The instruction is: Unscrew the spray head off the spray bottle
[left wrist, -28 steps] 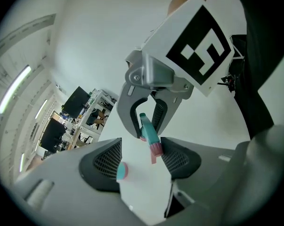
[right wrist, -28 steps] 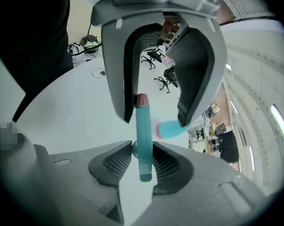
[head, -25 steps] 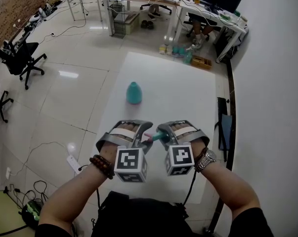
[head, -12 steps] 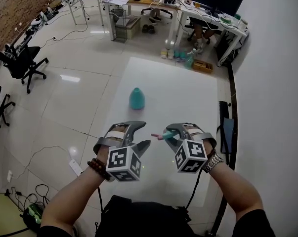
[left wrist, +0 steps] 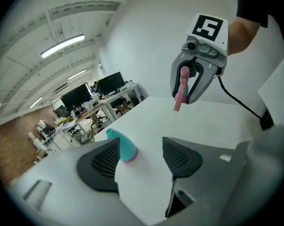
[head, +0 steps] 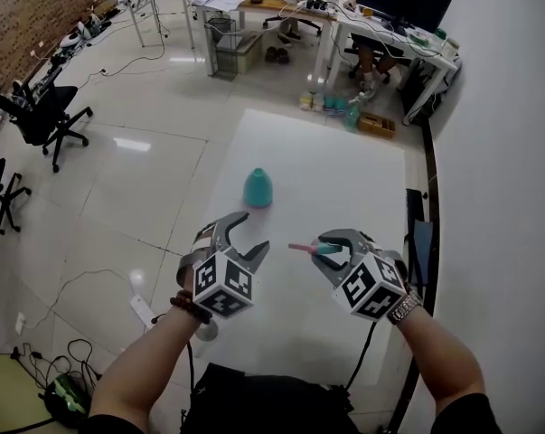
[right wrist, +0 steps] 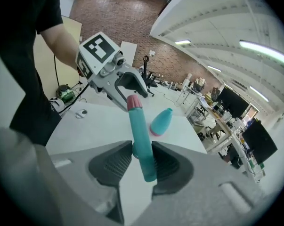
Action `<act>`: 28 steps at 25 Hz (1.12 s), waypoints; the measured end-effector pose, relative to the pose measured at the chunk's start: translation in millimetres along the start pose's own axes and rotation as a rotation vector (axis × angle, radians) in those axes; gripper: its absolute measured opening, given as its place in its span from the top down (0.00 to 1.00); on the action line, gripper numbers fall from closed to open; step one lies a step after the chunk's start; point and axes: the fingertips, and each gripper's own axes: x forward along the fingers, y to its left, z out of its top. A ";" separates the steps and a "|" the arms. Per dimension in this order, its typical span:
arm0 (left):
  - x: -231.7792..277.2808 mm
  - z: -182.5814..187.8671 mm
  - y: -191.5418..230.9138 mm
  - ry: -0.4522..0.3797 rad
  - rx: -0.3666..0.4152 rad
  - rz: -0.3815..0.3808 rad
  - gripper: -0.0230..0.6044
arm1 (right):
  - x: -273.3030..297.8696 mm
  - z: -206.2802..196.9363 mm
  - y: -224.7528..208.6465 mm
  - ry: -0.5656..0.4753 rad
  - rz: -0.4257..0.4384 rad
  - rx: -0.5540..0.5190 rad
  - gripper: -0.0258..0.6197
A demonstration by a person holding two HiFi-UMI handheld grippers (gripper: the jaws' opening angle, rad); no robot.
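In the head view, a small teal cone-shaped plastic bottle (head: 258, 188) stands upright on the white tabletop (head: 344, 179), well apart from both tongs. The left tongs (head: 250, 233) are open and hold nothing. The right tongs (head: 330, 247) hold a thin teal spray head with a pink tip (head: 306, 248).

In the left gripper view, the left tongs (left wrist: 139, 158) stand apart and empty. The bottle (left wrist: 124, 146) stands farther off.

In the right gripper view, the right tongs (right wrist: 142, 164) squeeze the spray head (right wrist: 141, 135) from both sides. The bottle (right wrist: 160, 121) stands behind it.
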 end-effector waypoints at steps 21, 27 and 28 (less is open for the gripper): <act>75.1 -35.9 47.6 -0.040 -0.358 0.040 0.31 | -19.8 22.5 -32.4 -0.210 0.014 0.366 0.77; 100.7 -47.0 51.6 -0.038 -0.432 0.031 0.29 | -24.2 24.8 -34.1 -0.220 0.012 0.415 0.77; 104.9 -49.0 52.9 -0.037 -0.439 0.034 0.29 | -25.0 26.1 -35.1 -0.223 0.008 0.414 0.77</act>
